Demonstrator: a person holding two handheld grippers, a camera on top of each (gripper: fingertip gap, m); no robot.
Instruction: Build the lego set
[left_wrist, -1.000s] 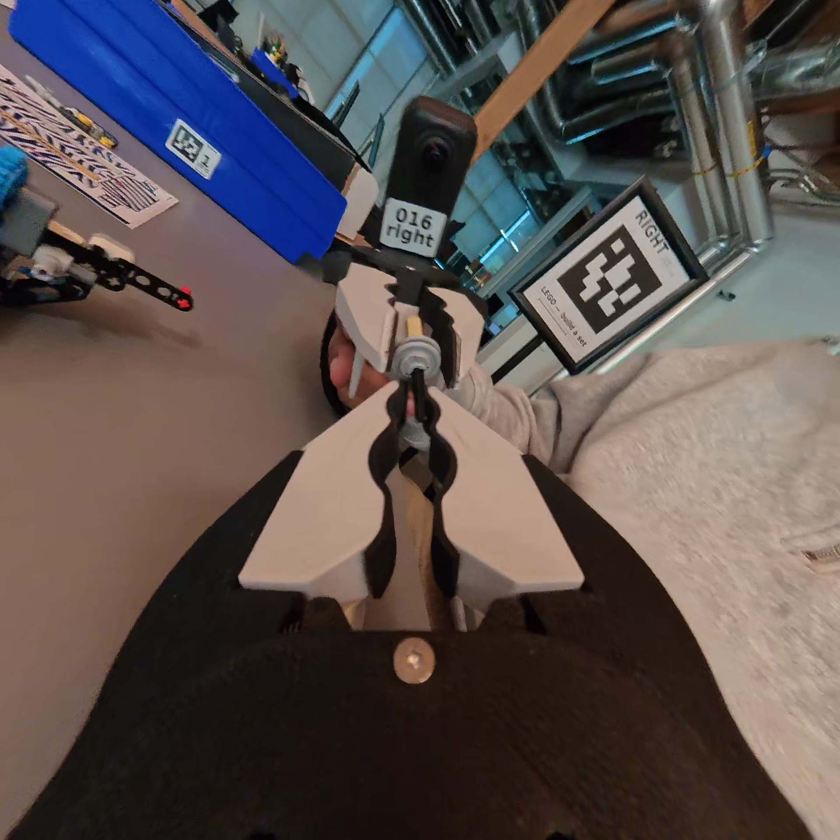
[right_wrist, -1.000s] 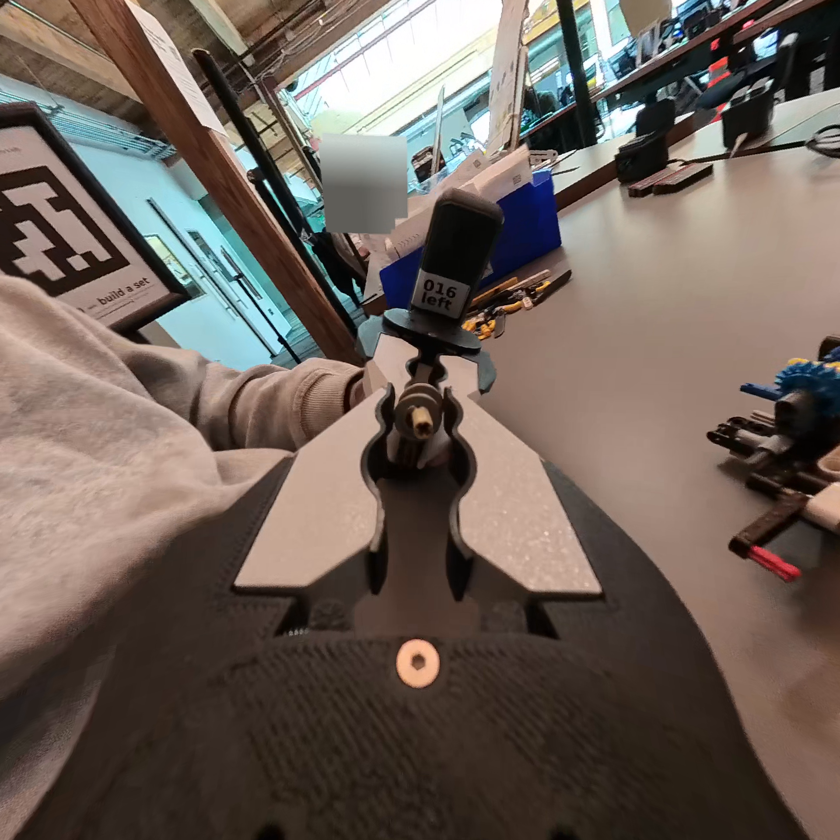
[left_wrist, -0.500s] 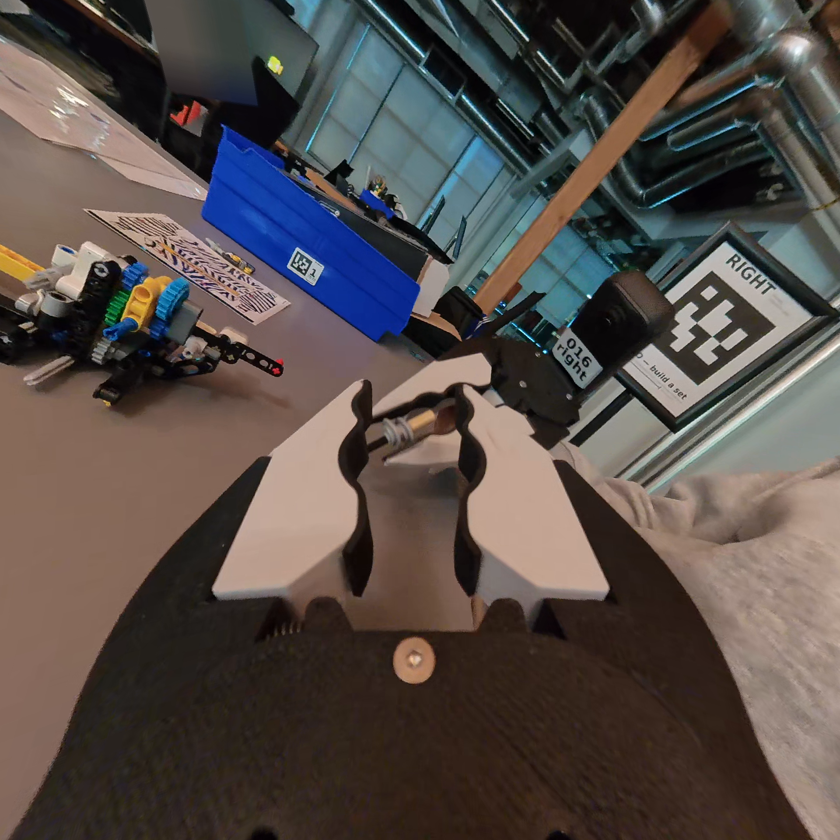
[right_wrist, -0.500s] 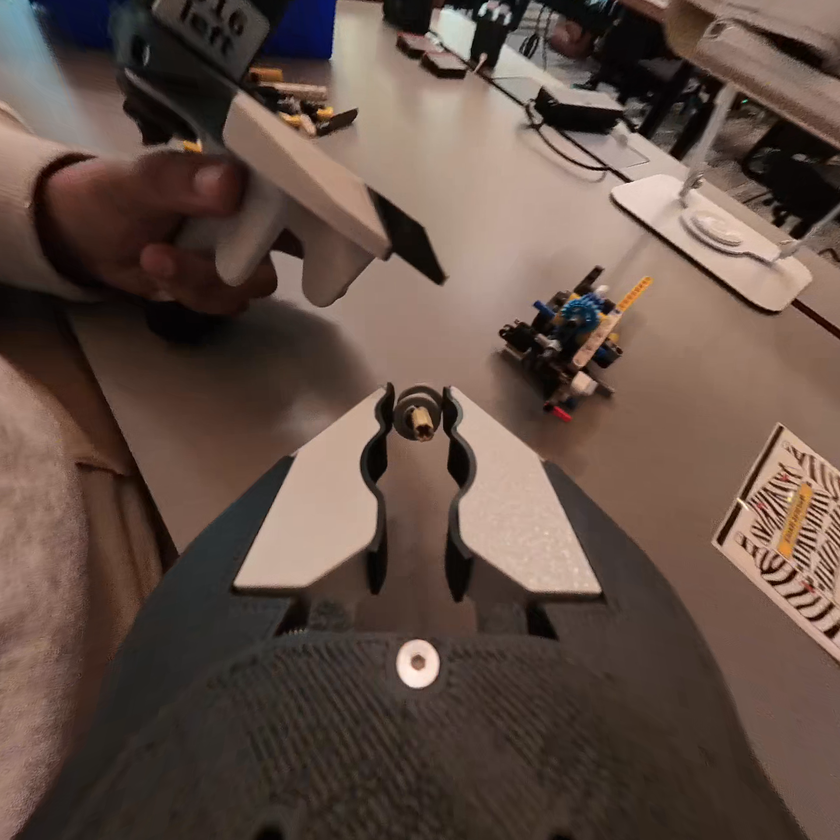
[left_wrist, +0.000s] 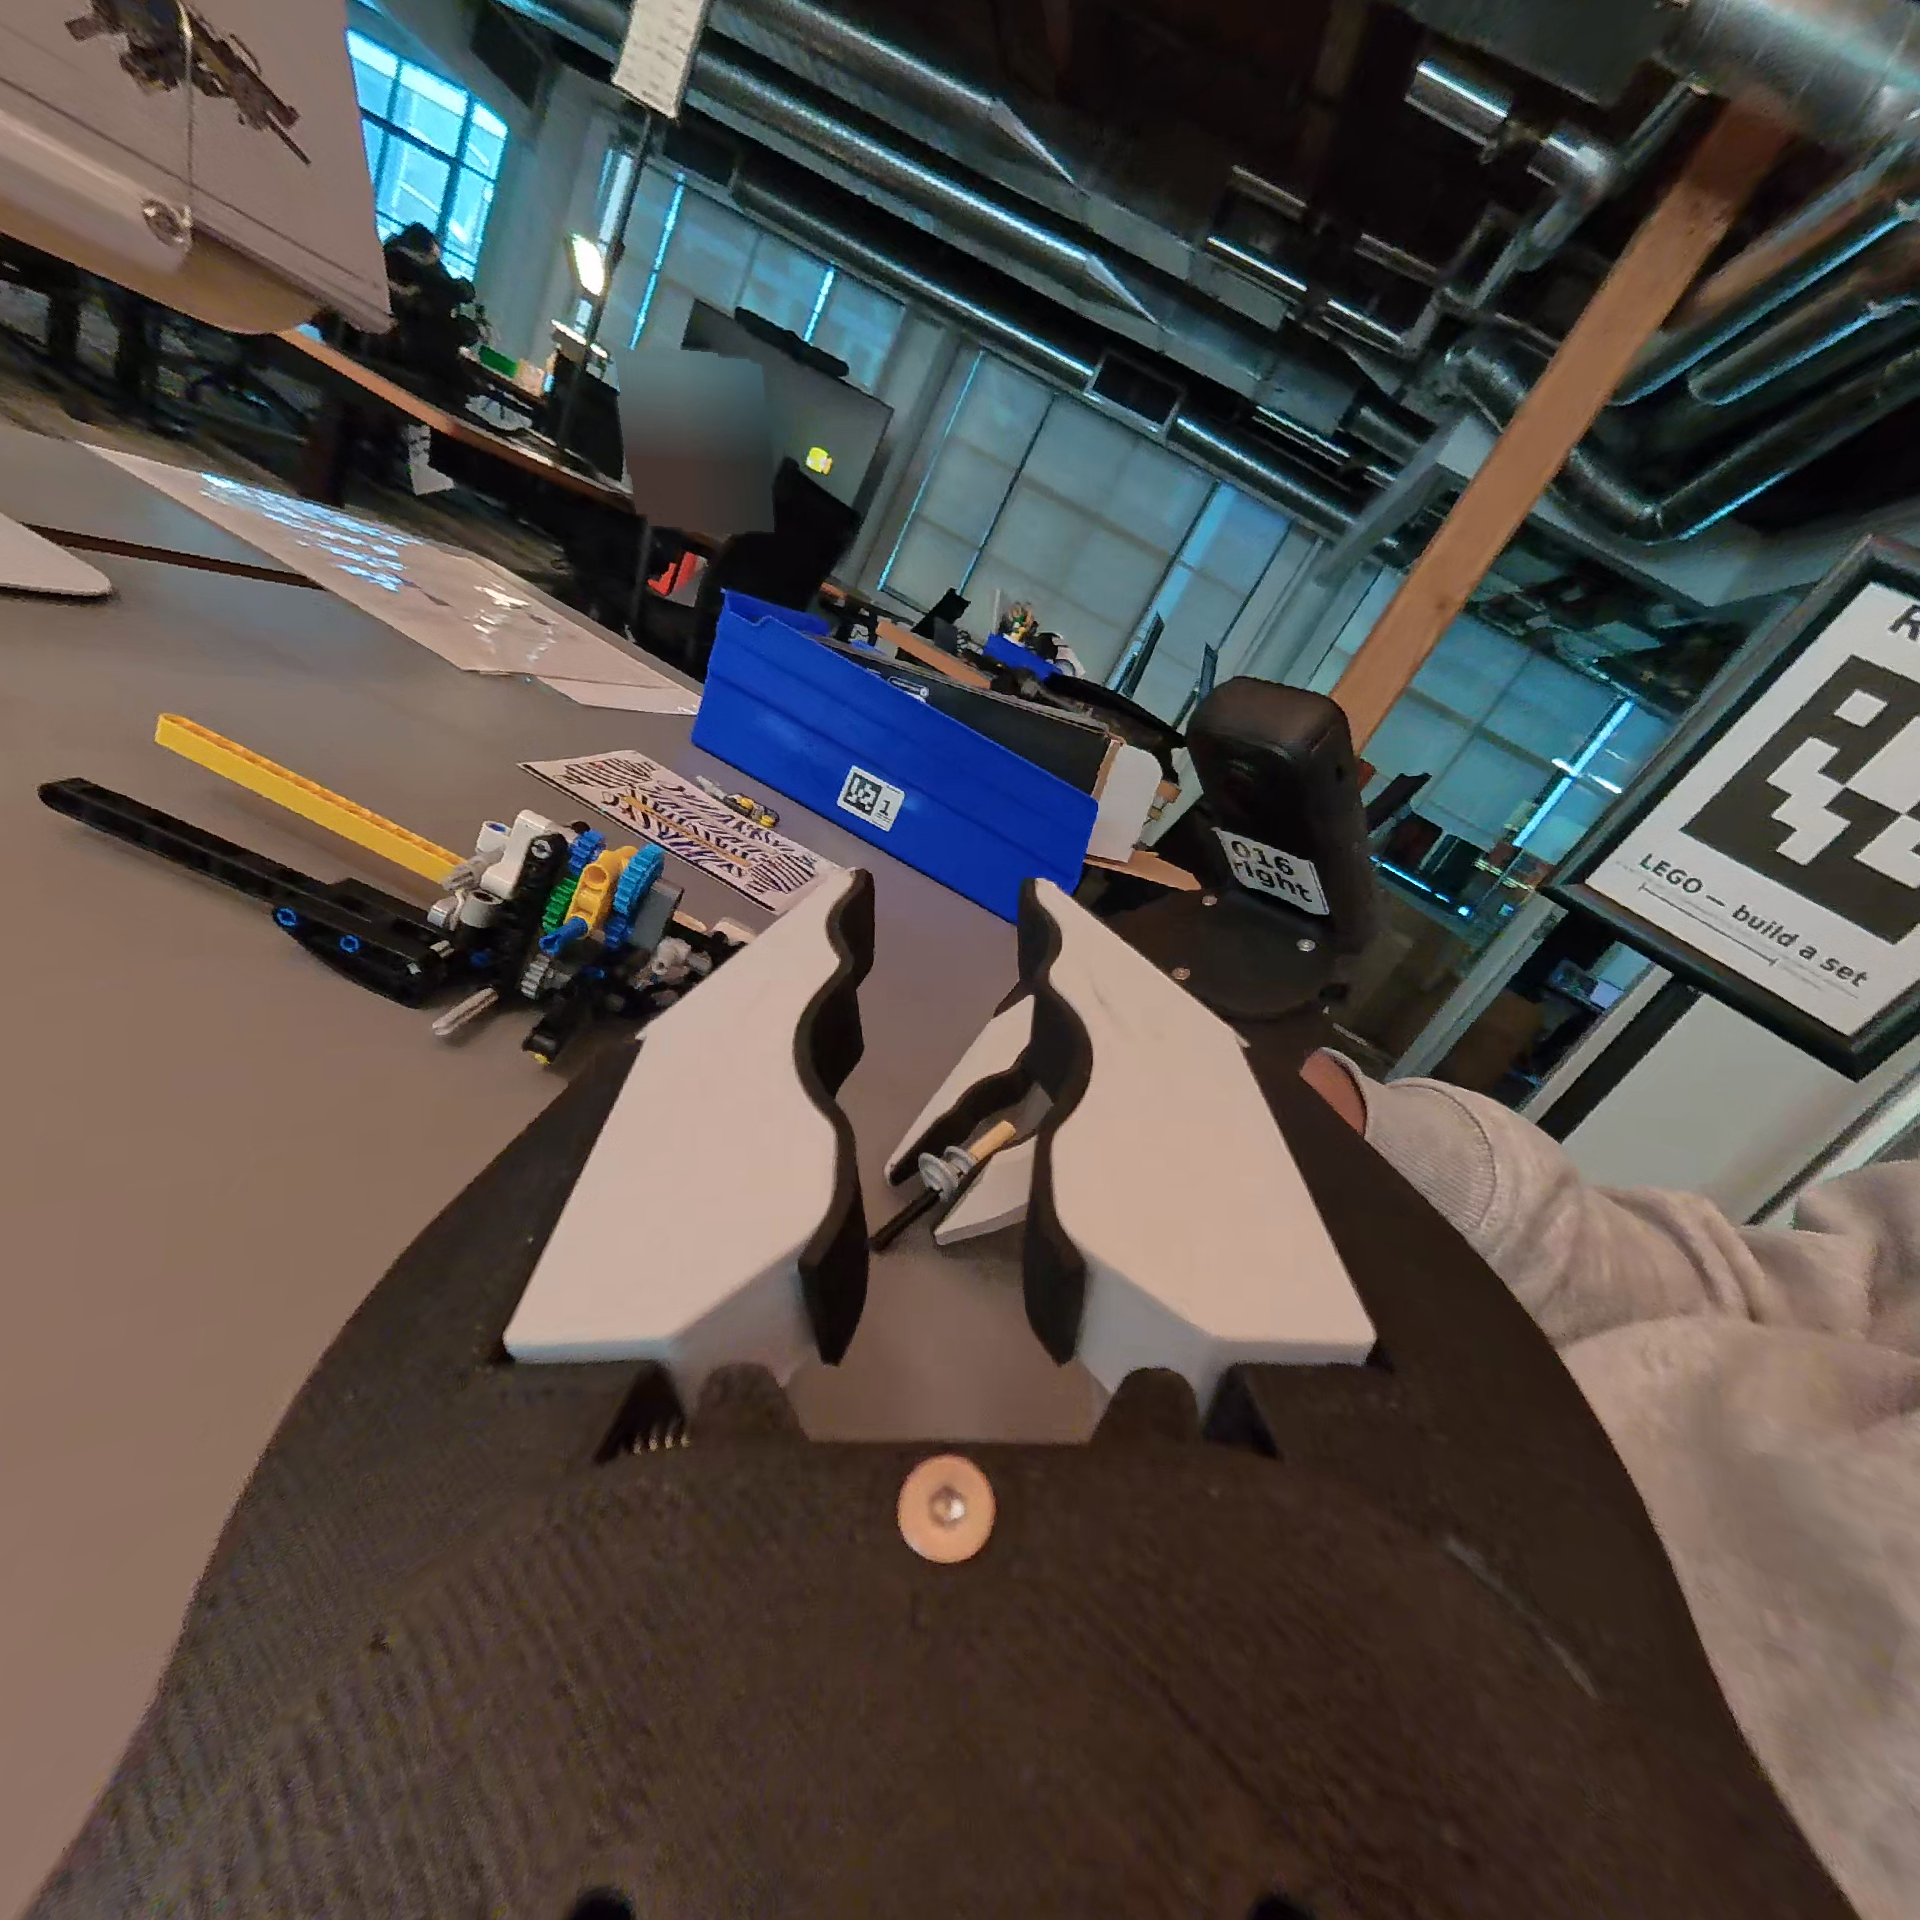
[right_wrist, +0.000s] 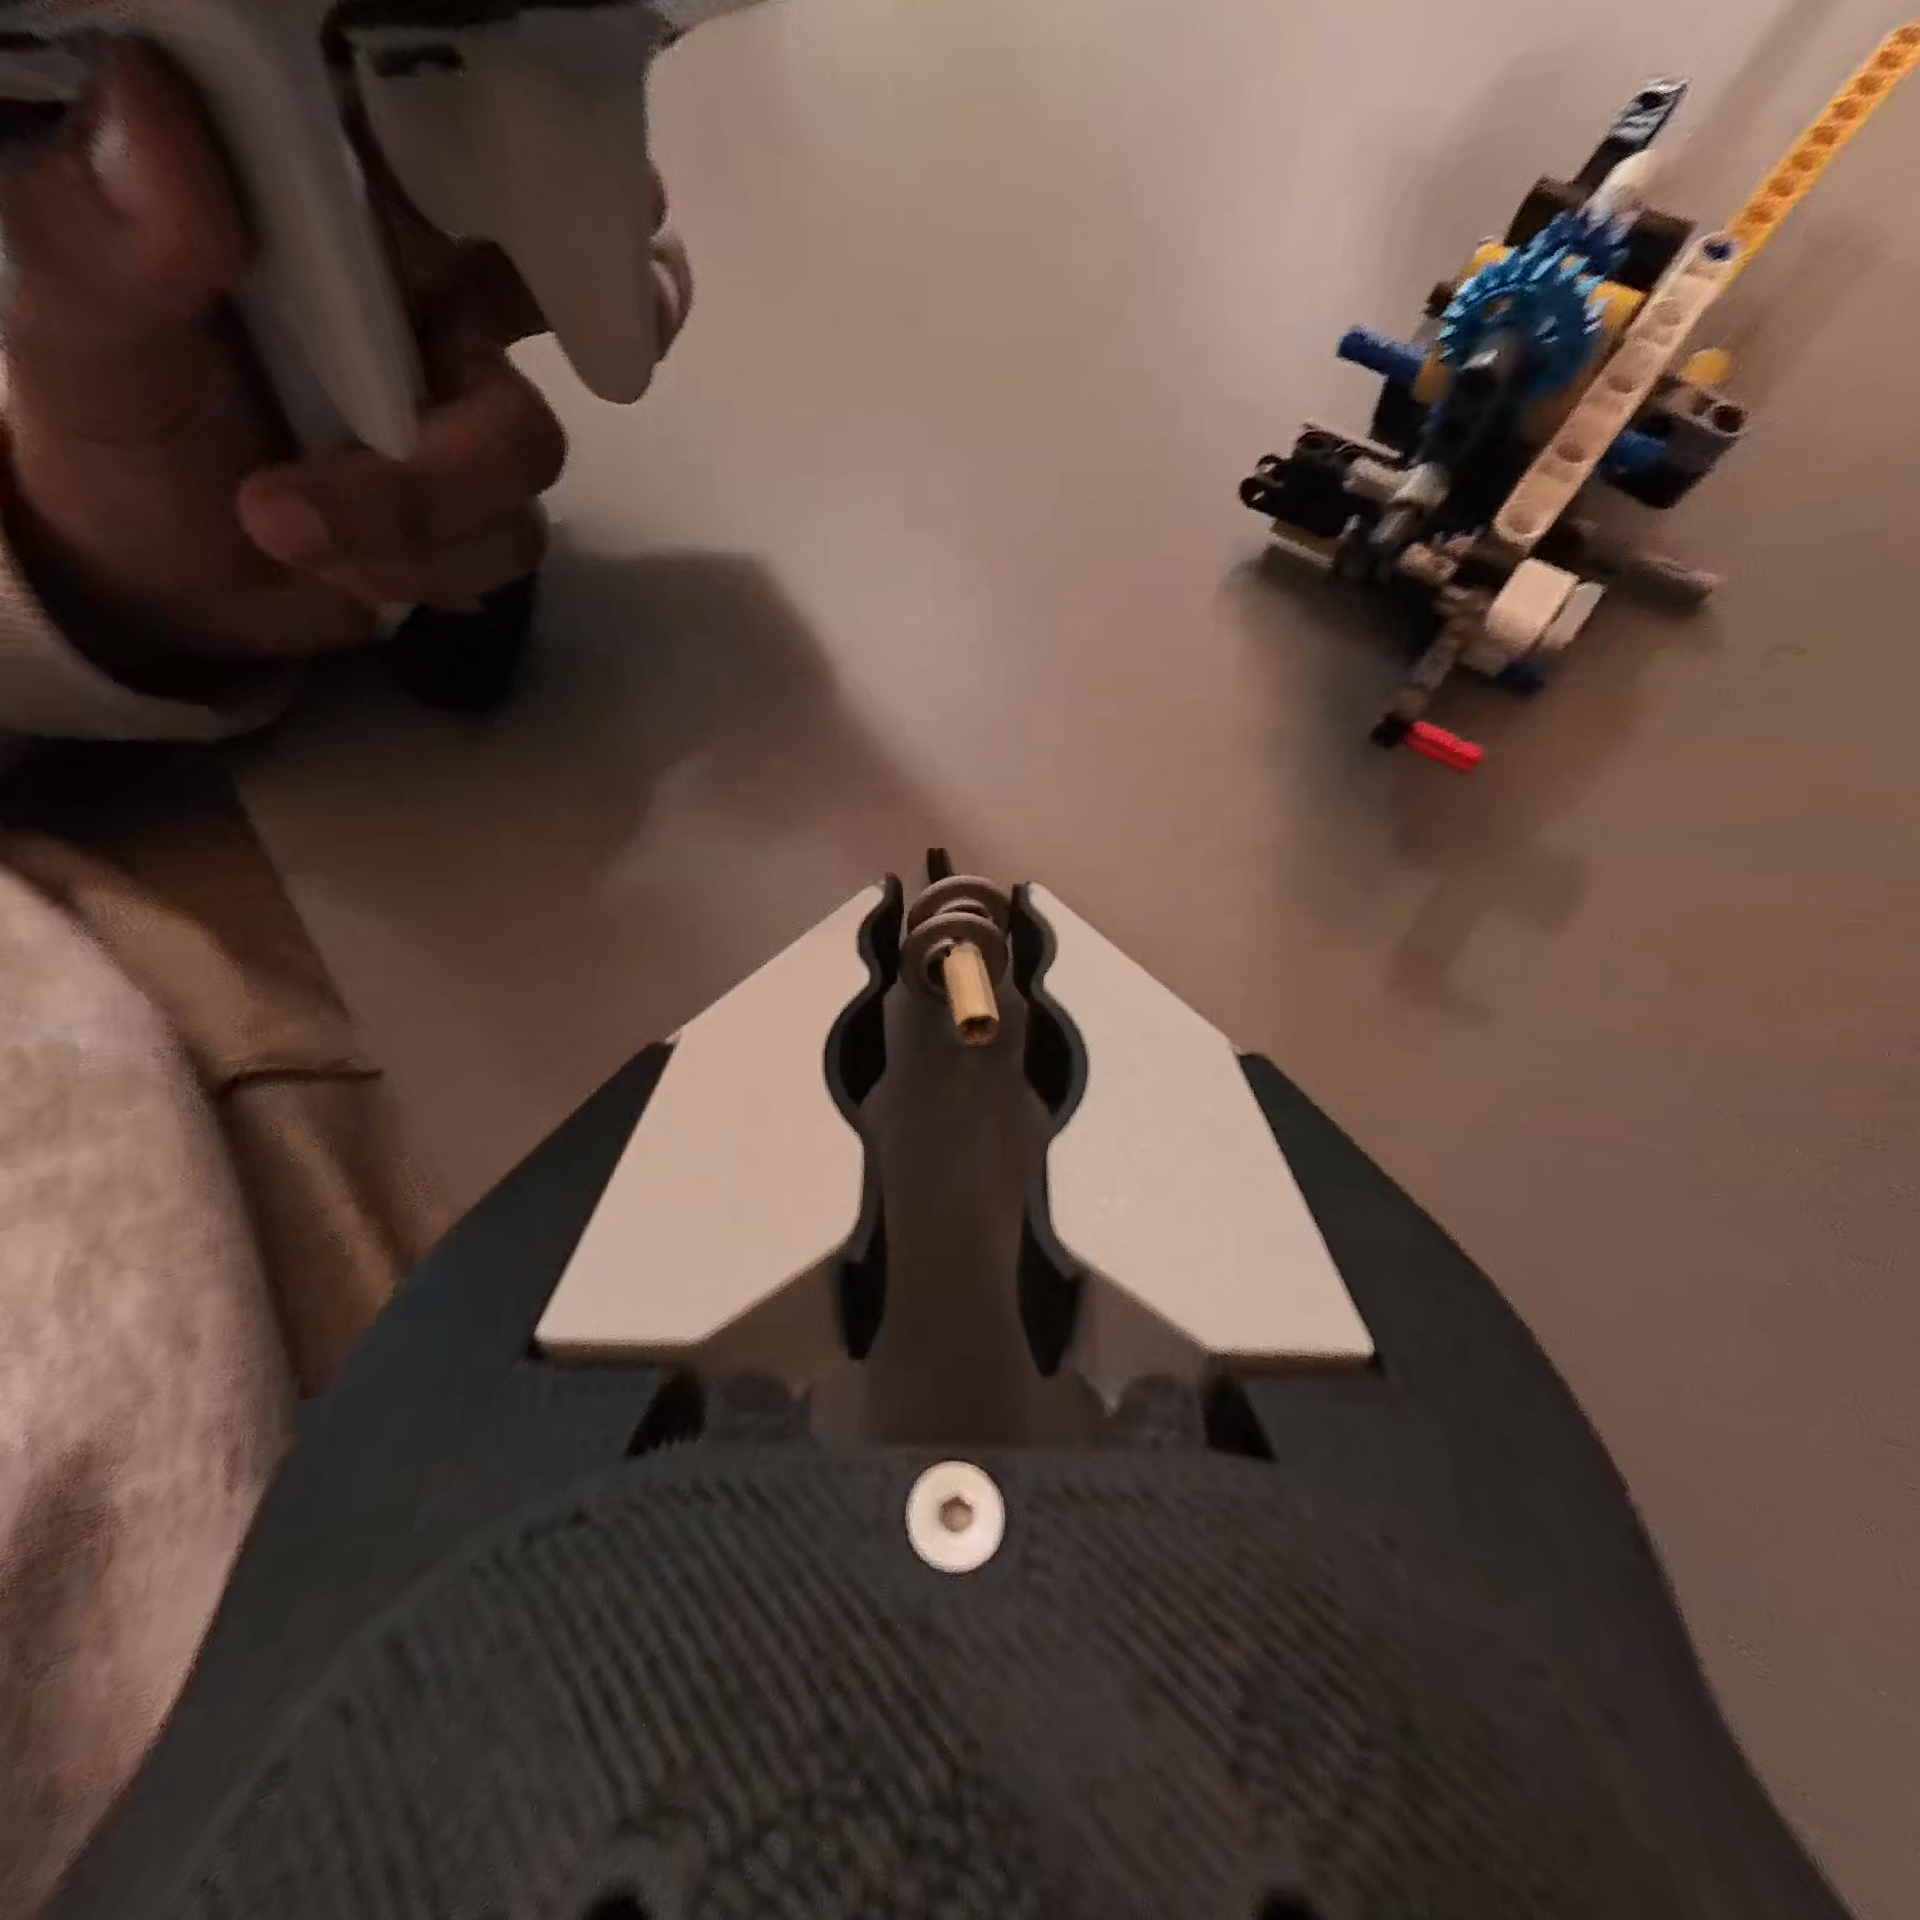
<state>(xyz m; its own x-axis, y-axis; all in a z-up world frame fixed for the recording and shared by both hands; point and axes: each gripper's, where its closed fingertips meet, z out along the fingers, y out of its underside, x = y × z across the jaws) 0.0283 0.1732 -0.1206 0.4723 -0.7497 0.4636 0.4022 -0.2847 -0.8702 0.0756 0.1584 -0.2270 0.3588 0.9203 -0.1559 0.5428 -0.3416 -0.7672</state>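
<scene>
Right gripper clamps a small grey pulley-and-axle piece with tan pin at its fingertips. Left gripper stands open, empty. Multicoloured brick assembly lies on the grey table, well apart.

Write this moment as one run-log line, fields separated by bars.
left gripper: open, empty | right gripper: shut on axle piece | lego model: on table, untouched

Lego assembly: motion-blurred, yellow beam cut by frame edge. Left gripper: cropped at top, fingertips blurred.
</scene>
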